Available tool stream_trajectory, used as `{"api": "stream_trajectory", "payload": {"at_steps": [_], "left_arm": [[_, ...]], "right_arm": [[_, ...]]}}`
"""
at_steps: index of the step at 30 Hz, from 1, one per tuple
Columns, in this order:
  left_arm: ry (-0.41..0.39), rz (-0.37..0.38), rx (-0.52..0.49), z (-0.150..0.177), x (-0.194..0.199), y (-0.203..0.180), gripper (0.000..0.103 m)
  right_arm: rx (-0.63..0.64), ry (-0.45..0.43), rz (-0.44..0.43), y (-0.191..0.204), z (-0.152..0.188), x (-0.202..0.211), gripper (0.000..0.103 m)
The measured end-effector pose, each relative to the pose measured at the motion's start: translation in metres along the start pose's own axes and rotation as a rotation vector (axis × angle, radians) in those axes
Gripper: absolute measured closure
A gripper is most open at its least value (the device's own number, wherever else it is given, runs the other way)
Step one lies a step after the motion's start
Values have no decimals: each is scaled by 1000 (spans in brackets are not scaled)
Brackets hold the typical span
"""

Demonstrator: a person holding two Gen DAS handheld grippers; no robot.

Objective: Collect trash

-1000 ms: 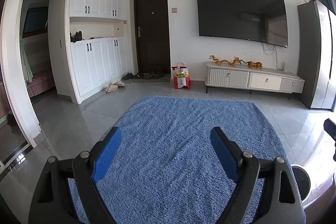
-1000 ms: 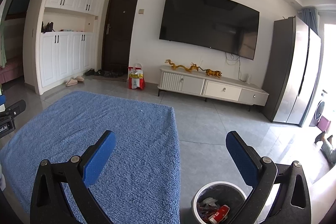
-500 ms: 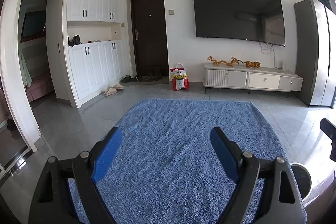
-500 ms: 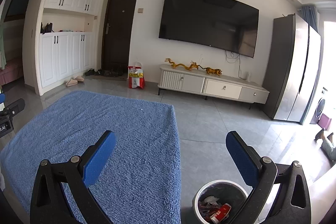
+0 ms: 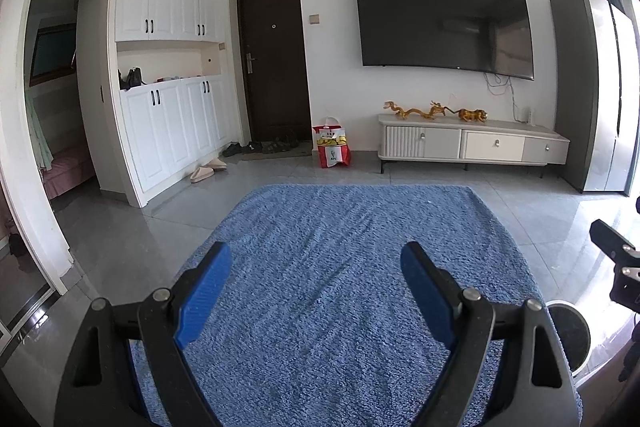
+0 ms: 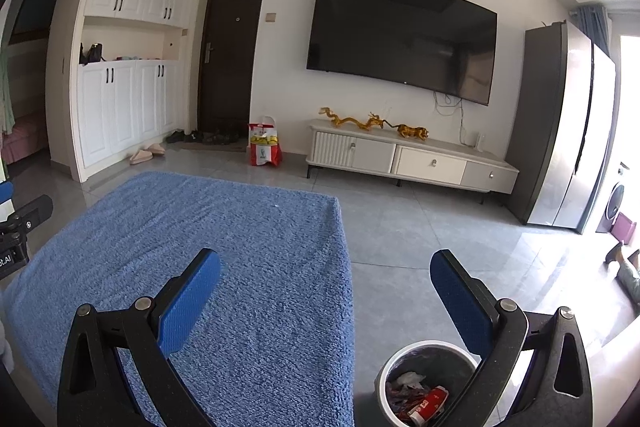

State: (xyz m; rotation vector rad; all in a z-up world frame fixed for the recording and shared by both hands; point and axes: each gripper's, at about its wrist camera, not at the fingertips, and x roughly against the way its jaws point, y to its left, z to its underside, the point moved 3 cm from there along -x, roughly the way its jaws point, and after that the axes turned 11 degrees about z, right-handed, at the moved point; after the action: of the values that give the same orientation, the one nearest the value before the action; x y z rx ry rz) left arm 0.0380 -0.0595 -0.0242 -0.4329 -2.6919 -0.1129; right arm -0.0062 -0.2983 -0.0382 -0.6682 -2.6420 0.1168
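A round trash bin (image 6: 424, 383) stands on the grey floor just right of the blue rug (image 6: 208, 279); crumpled paper and a red can lie inside it. My right gripper (image 6: 326, 267) hangs open above the rug's right edge, its right finger over the bin, nothing between its blue pads. In the left wrist view my left gripper (image 5: 316, 263) is open and empty over the rug (image 5: 340, 267). The bin's rim (image 5: 570, 335) shows at that view's lower right. No loose trash shows on the rug.
A red and white bag (image 5: 332, 147) stands on the floor by the dark door (image 5: 276, 63). A low white TV cabinet (image 6: 412, 159) runs along the far wall under the TV. Slippers (image 5: 206, 171) and shoes lie by the white cupboards. A grey fridge (image 6: 560, 131) is at right.
Both views have tilted slightly; the room sits a little lower and nearer in frame. Both grippers stay open and empty.
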Motion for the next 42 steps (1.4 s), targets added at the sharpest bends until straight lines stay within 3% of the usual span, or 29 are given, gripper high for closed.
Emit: {"api": "stream_trajectory", "payload": {"at_steps": [24,42], "left_arm": [[-1,-4,-13,0,-12,-8,17],[-44,-19,0,-16,-8,-4,17]], "right_arm": [[-55,23,27,-7,3,-20,0],[-80,-11,68,-18,-9,-14,0]]}}
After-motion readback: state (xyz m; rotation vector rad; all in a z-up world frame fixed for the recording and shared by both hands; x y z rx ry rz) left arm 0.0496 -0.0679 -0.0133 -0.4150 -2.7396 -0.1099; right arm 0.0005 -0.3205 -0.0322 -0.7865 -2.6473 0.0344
